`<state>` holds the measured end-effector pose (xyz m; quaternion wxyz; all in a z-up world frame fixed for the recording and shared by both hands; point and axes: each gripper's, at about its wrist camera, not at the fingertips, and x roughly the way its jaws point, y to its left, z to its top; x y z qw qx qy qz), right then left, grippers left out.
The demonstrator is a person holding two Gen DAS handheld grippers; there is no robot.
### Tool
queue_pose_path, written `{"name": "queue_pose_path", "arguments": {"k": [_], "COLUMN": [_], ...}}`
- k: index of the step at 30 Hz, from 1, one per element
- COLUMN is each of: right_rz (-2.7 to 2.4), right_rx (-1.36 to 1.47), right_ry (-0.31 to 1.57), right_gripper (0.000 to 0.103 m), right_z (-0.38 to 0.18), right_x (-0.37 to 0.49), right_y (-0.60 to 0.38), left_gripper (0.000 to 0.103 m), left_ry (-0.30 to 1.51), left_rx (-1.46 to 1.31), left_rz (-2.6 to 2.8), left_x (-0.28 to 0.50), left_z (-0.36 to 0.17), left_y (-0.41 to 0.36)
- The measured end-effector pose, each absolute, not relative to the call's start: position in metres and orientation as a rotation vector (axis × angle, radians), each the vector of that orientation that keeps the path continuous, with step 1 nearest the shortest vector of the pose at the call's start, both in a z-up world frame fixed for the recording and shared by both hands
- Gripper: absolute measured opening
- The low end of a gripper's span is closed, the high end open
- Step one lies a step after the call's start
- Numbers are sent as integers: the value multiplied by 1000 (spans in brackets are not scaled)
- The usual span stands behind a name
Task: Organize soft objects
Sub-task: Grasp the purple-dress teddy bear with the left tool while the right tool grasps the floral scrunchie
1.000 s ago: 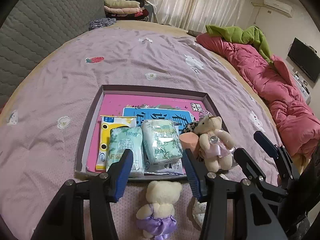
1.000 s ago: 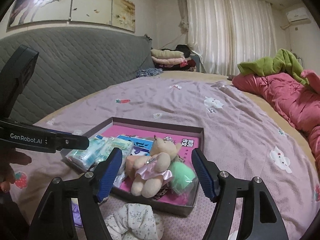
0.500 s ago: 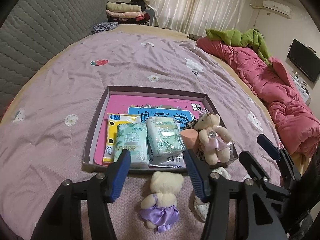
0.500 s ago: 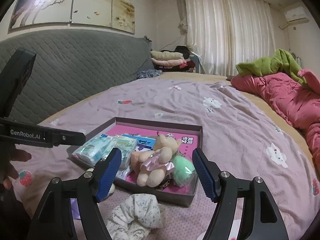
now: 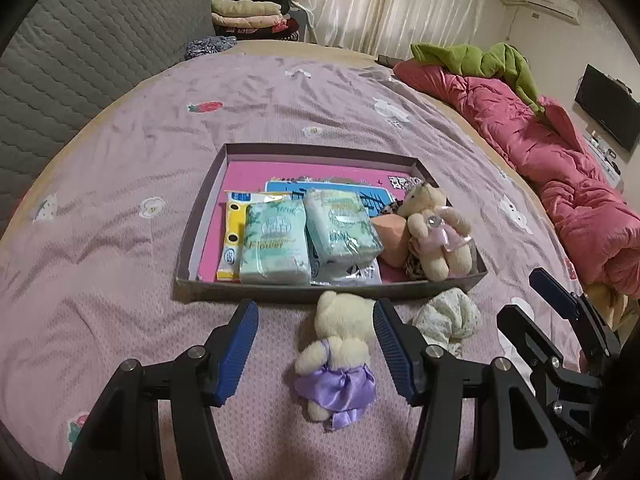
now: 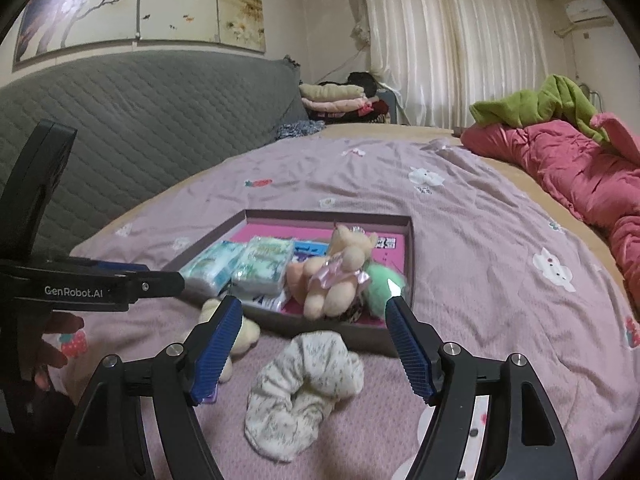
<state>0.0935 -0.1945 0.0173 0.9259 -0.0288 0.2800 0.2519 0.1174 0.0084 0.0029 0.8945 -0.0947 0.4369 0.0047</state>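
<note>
Between the wide-apart blue fingers (image 5: 244,344) of the left gripper (image 5: 314,346) lies a small cream teddy bear in a shiny purple dress (image 5: 340,354), face down on the pink bedsheet (image 5: 120,184), untouched.

The purple-dress bear (image 6: 240,334) is mostly blocked in the right wrist view, tucked behind the right gripper's (image 6: 312,350) left finger, only a bit of cream head and limb poking out at about 9 o'clock of the scrunchie (image 6: 304,388). The green puff (image 6: 380,286) in the tray (image 6: 412,248) sits half behind the pink-dress bear (image 6: 340,276), and that finger's tip covers its lower edge. A leopard-print thing (image 5: 390,209) peeks out from behind the bear in the left wrist view, can't tell what it is. The blue card (image 5: 280,186) under the tissue packs (image 5: 308,232) is mostly covered, print unreadable. The person's hand (image 6: 44,354) at 9 o'clock is cut off by the frame edge.
</note>
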Motion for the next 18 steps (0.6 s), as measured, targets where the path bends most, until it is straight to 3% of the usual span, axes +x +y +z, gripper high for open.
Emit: {"name": "queue_pose_path", "arguments": {"k": [18], "right_rz": [474], "right_rx": [-142], "right_ry": [674], "right_gripper": [75], "right_z": [-5], "right_x": [80], "right_y": [-181], "left_gripper": [60], "left_ry": [974], "left_rx": [-189], "left_rz": [20], "left_x": [102], "left_z": [-29], "left_y": [7]}}
